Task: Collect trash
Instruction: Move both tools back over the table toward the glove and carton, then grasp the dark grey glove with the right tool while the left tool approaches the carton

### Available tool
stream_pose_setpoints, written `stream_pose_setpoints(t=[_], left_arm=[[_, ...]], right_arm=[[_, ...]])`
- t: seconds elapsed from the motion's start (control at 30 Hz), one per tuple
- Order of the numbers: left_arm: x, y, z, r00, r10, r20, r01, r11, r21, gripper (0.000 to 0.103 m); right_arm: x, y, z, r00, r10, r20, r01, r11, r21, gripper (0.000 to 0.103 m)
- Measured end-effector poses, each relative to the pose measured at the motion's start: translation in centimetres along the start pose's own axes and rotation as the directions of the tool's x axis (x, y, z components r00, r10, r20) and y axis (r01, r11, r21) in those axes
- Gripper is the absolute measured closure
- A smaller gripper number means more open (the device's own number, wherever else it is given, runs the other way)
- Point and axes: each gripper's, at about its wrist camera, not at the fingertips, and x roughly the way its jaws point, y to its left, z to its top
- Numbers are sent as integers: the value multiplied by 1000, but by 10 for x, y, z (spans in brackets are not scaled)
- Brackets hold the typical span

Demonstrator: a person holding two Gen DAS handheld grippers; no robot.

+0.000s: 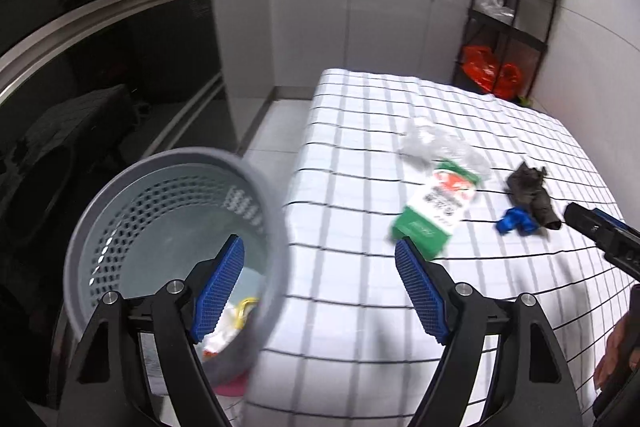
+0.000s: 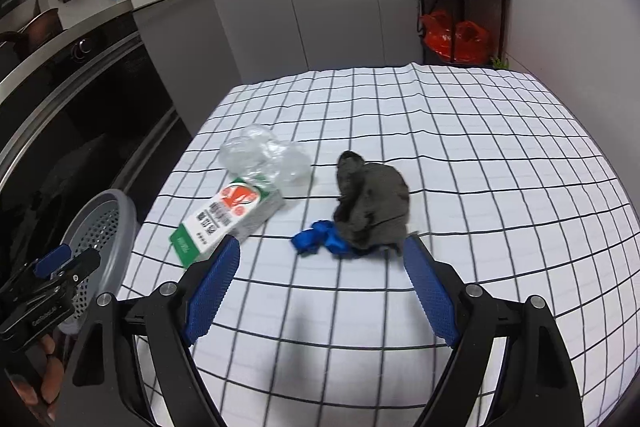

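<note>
Now your right gripper (image 2: pixel 320 283) hovers with jaws apart above the checked bench (image 2: pixel 480 147), the dark rag (image 2: pixel 372 207) and blue scrap (image 2: pixel 320 241) just ahead between them. Lower squarely over both, then close. Left of the rag lie the carton (image 2: pixel 228 215) and clear plastic (image 2: pixel 264 155). Your left gripper (image 1: pixel 320 287), jaws apart and empty, hangs beside the bin (image 1: pixel 160 227).

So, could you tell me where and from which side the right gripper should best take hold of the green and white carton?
The carton lies flat on the checked cloth, its green end toward the open right gripper. Probably best to come from above and close across its two long sides near the middle: that span looks narrower than the jaws' opening, and the flat faces suit the pads.
</note>
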Motion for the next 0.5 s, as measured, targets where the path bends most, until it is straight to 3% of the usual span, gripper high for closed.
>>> stream_pose_setpoints(t=[0.5], left_arm=[[43, -50, 38, 999, -29, -23, 31, 996, 82, 21]], right_arm=[[39, -22, 27, 997, -68, -44, 68, 998, -5, 23]])
